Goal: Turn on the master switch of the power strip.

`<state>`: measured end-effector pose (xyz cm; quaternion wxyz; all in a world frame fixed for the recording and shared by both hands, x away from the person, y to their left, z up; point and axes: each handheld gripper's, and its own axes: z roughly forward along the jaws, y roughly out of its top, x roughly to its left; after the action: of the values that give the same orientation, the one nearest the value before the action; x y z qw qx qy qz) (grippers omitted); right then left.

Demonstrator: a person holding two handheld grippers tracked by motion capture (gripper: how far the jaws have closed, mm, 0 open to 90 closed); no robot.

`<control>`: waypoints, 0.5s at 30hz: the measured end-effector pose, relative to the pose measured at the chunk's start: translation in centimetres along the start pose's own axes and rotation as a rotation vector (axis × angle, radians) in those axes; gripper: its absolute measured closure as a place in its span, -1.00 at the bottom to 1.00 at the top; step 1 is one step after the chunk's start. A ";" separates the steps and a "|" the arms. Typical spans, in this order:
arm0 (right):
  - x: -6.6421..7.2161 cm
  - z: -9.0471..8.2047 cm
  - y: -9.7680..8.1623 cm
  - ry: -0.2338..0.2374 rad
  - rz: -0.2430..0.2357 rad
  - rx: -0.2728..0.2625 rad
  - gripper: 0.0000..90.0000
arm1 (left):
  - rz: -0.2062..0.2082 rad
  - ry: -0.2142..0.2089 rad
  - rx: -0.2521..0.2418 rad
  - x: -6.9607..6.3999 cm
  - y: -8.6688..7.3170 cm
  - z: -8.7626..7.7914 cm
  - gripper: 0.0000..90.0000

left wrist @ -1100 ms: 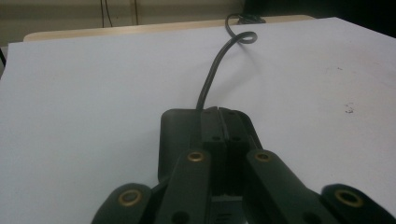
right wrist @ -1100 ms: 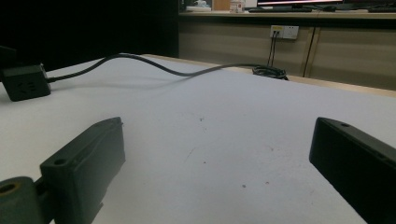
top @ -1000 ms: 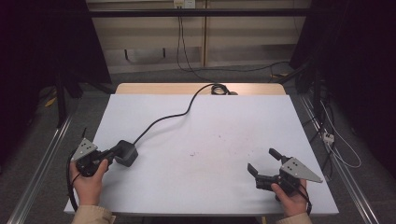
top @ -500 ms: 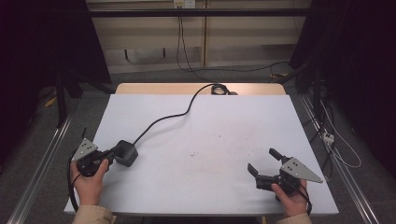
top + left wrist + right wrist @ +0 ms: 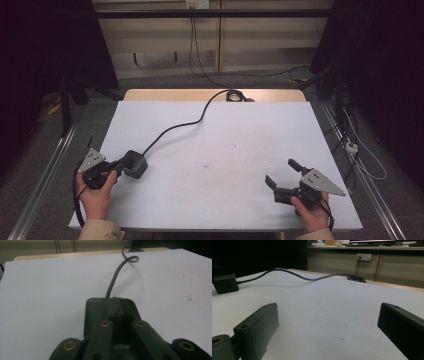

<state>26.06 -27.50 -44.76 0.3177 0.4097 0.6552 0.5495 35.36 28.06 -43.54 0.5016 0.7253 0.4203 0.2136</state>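
Lab, white table [image 5: 250,135], wall sockets [image 5: 195,4], dark curtains [image 5: 45,45]

A white table [image 5: 215,145] stood in front of the person. Near its left front corner lay a small box [image 5: 134,164], the left gripper [image 5: 116,167] right behind it, touching it. From the box a cable [image 5: 175,127] ran away to the table's far edge, ending in a coil [image 5: 235,95] there. The right gripper [image 5: 281,175] sat near the front right corner, well apart from the box.
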 end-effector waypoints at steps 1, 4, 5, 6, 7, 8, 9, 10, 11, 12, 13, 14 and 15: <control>0.0 0.0 0.0 0.000 0.000 0.000 -0.93 | 0.000 0.003 0.001 0.0 0.0 0.0 1.00; 0.0 0.0 0.0 0.000 0.001 0.000 -0.93 | -0.001 0.004 0.003 0.0 0.0 0.0 1.00; 0.0 0.0 0.0 0.000 0.001 0.000 -0.93 | -0.003 0.003 0.001 0.0 0.0 0.0 1.00; 0.0 0.0 0.0 0.000 0.002 0.000 -0.93 | -0.002 0.003 0.002 0.0 0.0 0.0 1.00; 0.0 0.0 0.0 0.000 0.001 0.001 -0.93 | -0.001 0.004 0.002 0.0 0.0 0.0 1.00; 0.0 0.0 0.0 0.000 0.002 0.000 -0.93 | 0.001 0.004 0.002 0.0 -0.1 0.0 1.00; 0.0 0.0 0.0 0.000 0.002 -0.001 -0.93 | 0.001 0.005 0.002 0.0 -0.1 0.0 1.00; 0.0 -0.1 0.0 0.000 0.002 -0.001 -0.93 | 0.001 0.005 0.001 0.0 -0.1 0.0 1.00; -0.1 -0.1 0.0 0.000 0.002 -0.001 -0.93 | -0.001 0.005 0.001 0.0 -0.1 0.0 1.00; 0.0 -0.1 0.0 0.000 0.002 -0.001 -0.93 | -0.003 0.004 -0.001 0.0 -0.1 0.0 1.00; 0.0 -0.1 0.0 0.000 0.002 -0.001 -0.93 | -0.002 0.005 -0.002 0.0 -0.1 0.0 1.00; 0.0 -0.1 0.0 0.000 0.002 -0.001 -0.93 | -0.003 0.005 -0.002 0.0 -0.1 0.0 1.00; 0.0 -0.1 0.0 -0.001 0.002 -0.001 -0.93 | -0.004 0.006 -0.002 0.0 -0.1 0.0 1.00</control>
<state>26.02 -27.55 -44.76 0.3175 0.4105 0.6545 0.5499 35.27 28.05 -43.64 0.5016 0.7234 0.4228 0.2153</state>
